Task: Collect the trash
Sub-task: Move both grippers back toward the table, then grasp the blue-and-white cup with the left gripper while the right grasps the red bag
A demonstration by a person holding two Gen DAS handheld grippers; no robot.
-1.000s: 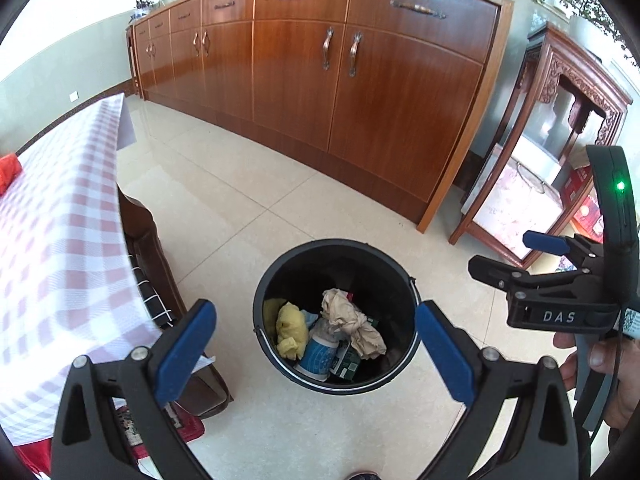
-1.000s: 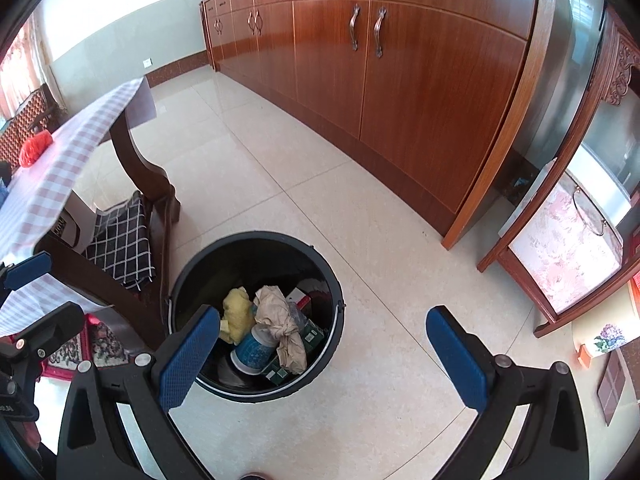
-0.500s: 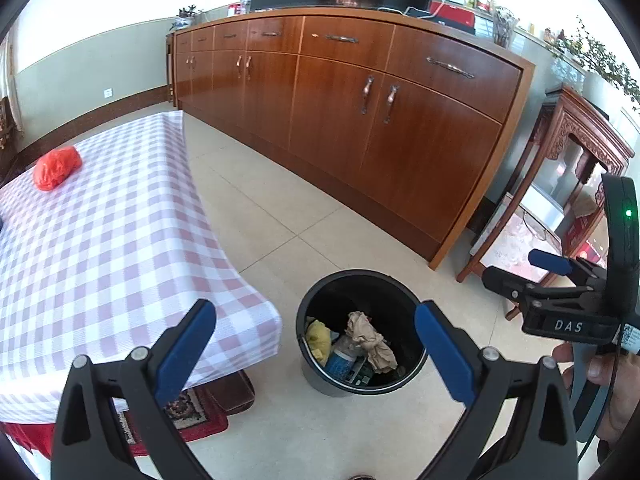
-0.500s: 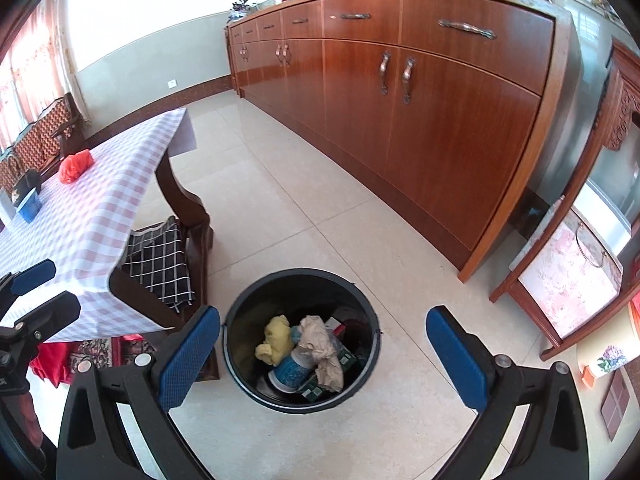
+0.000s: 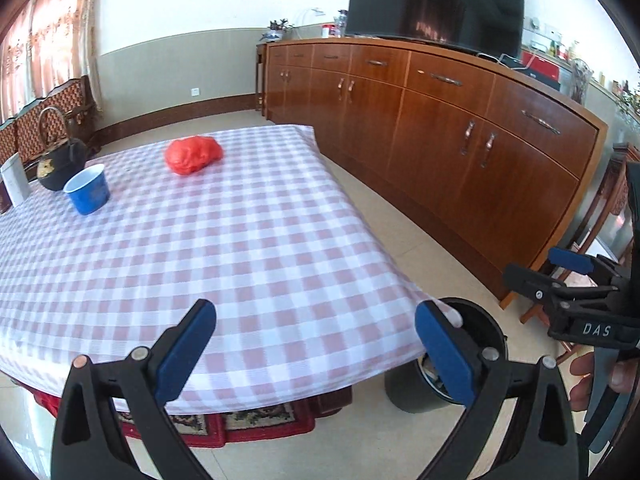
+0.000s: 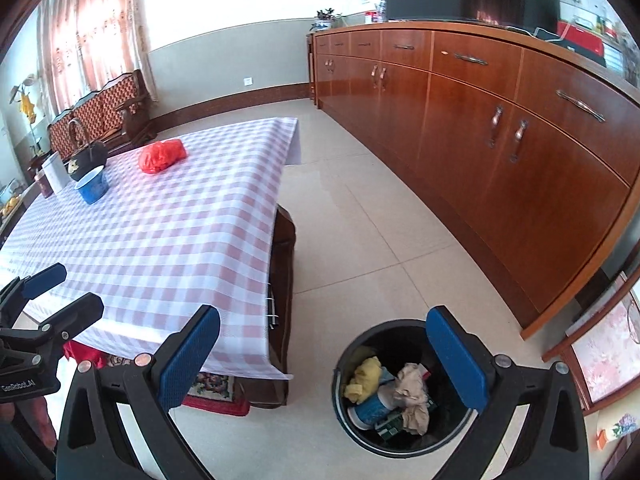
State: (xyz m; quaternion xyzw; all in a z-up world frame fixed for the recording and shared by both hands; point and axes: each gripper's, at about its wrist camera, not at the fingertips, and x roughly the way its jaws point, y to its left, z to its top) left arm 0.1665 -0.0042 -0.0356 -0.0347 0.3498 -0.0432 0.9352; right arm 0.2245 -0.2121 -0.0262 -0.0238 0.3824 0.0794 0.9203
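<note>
A black trash bin (image 6: 348, 408) stands on the floor by the table's near corner, holding crumpled paper (image 6: 412, 388), a yellow wad and a blue-white cup. The tablecloth half hides the trash bin (image 5: 480, 320) in the left wrist view. On the checked table (image 5: 248, 248) lie a crumpled red bag (image 5: 193, 155) and a blue paper cup (image 5: 88, 190), also the red bag (image 6: 162, 155) and cup (image 6: 93, 186) in the right wrist view. My left gripper (image 5: 316, 354) hovers open over the table's near edge, empty. My right gripper (image 6: 324, 360) is open and empty, above the floor beside the bin.
A black kettle (image 5: 60, 160) and a white box (image 5: 14, 180) sit at the table's far left. A long wooden sideboard (image 5: 440, 128) runs along the right with a TV on top. A chair (image 6: 282, 280) is tucked under the table. A red rug (image 5: 224, 424) lies beneath.
Both grippers have risen and tilted up from over the bin toward the table. The tabletop with the red bag and blue cup has come into view. Both stay open and empty.
</note>
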